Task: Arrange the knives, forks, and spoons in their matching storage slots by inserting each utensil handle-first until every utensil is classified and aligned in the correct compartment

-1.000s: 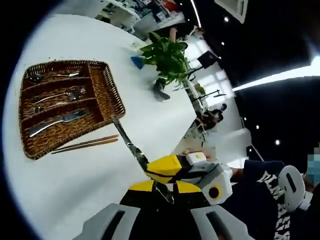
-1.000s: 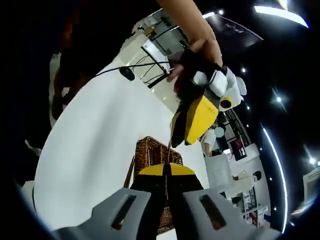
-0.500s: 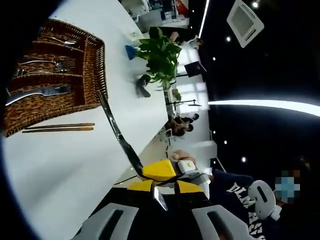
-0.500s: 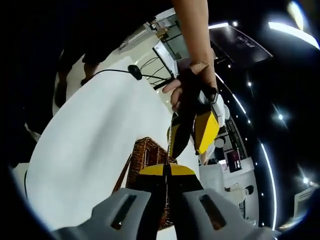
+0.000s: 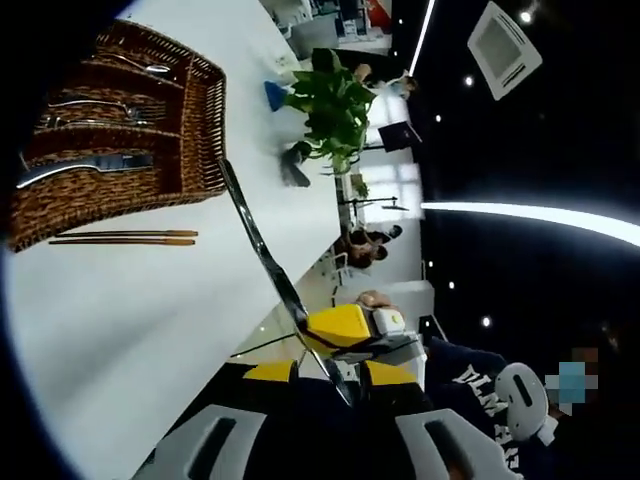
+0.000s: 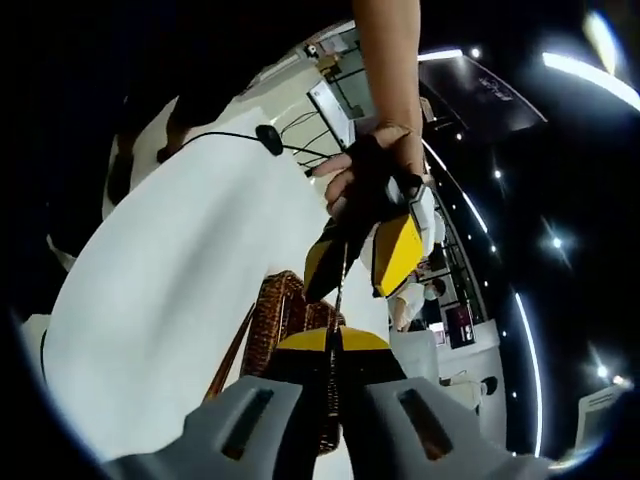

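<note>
A table knife (image 5: 262, 240) hangs over the white table (image 5: 130, 320), its far end pointing toward the wicker cutlery tray (image 5: 205, 130). My right gripper (image 5: 345, 328) is shut on the knife, which looks like a thin edge-on line (image 6: 340, 285) rising from my right gripper (image 6: 330, 340). My left gripper (image 5: 328, 372) is open, its jaws standing either side of the knife's near end. From the right gripper view, the left gripper (image 6: 360, 260), held by a hand, has spread jaws around the blade. The tray holds a spoon (image 5: 150, 68), forks (image 5: 100, 105) and a knife (image 5: 85, 165) in separate slots.
Two chopsticks (image 5: 120, 238) lie on the table beside the tray's long side. A potted plant (image 5: 330, 100) and a blue object (image 5: 275, 95) stand past the tray near the table edge. A black cable with a puck (image 6: 268, 133) lies at the far side, beyond the tray (image 6: 270, 320).
The left gripper's jaws have spread apart off the knife, while the right gripper stays shut on it. Both views tilted; the tray has not moved.
</note>
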